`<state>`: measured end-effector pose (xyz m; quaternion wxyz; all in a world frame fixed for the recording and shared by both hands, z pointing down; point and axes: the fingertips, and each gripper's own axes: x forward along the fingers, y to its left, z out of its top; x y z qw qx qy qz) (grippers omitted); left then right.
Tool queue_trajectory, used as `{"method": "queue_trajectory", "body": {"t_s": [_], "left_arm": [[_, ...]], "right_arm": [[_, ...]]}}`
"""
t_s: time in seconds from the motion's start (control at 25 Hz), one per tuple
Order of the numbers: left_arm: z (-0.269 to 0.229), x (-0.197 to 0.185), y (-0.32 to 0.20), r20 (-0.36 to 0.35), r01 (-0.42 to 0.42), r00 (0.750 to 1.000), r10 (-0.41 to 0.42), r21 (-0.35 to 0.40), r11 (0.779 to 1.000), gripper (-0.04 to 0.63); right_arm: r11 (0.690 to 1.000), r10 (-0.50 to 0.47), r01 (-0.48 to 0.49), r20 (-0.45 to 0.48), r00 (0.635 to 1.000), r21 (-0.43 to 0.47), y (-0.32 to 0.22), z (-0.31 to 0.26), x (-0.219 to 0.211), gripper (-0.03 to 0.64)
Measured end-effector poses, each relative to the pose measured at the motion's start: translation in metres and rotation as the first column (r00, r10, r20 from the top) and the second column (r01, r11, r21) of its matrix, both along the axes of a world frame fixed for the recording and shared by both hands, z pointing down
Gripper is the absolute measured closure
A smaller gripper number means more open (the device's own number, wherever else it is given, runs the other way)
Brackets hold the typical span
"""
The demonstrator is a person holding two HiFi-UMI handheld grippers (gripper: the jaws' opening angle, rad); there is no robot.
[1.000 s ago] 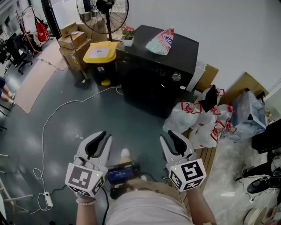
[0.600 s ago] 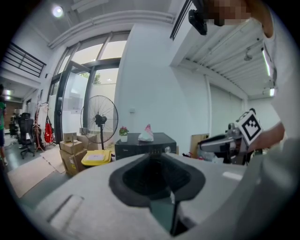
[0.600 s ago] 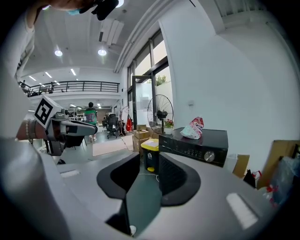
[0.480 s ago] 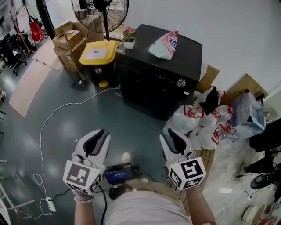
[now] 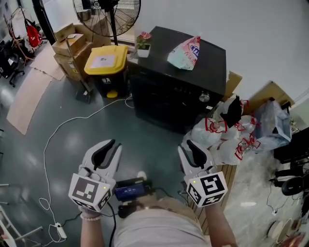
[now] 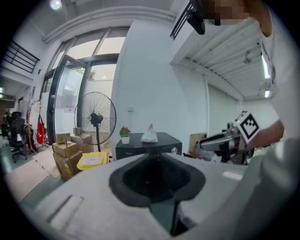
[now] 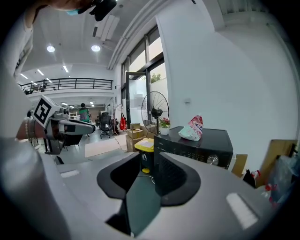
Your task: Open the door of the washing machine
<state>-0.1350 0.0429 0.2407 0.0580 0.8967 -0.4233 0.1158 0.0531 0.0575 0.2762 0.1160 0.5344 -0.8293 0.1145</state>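
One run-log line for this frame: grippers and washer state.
phase=pre-contact | left gripper=open, empty | right gripper=open, empty | washing machine=ahead, untouched | door=shut | bag=on top

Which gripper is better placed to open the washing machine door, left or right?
Probably right. In the head view the right gripper sits nearer the washing machine front; the left gripper is farther out over the floor. Both are open, empty and well short.

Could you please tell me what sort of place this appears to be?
Probably a workshop or lab hall, not a home: bare grey floor, stacked cardboard boxes and a pedestal fan near the black washing machine.
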Motion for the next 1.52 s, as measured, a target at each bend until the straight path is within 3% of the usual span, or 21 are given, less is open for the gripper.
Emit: {"method": "queue_trajectory", "body": {"t_s": [0.84,1.2,1.4,1.52], "left_arm": [[0.031,-0.030,-0.108,-0.009,-0.096,0.995,0.095,-0.042,0.995,0.523],[0.059,-0.027,-0.137,0.023,-0.137,0.990,0.138,-0.036,0.990,0.523],[0.074,-0.024,-0.157,0.015,-0.115,0.993,0.116,-0.049,0.992,0.520],[0.082,-0.018,-0.169,-0.004,-0.085,0.996,0.085,-0.097,0.992,0.518]], "right_arm": [[0.999,0.035,-0.036,-0.033,0.999,-0.036,-0.101,0.022,-0.031,0.506],[0.999,0.011,-0.013,-0.046,0.999,-0.048,-0.125,0.045,-0.039,0.506],[0.998,-0.006,0.004,-0.035,0.999,-0.067,-0.144,0.058,-0.038,0.506],[0.997,-0.032,0.029,-0.040,0.999,-0.069,-0.156,0.066,-0.036,0.506]]}}
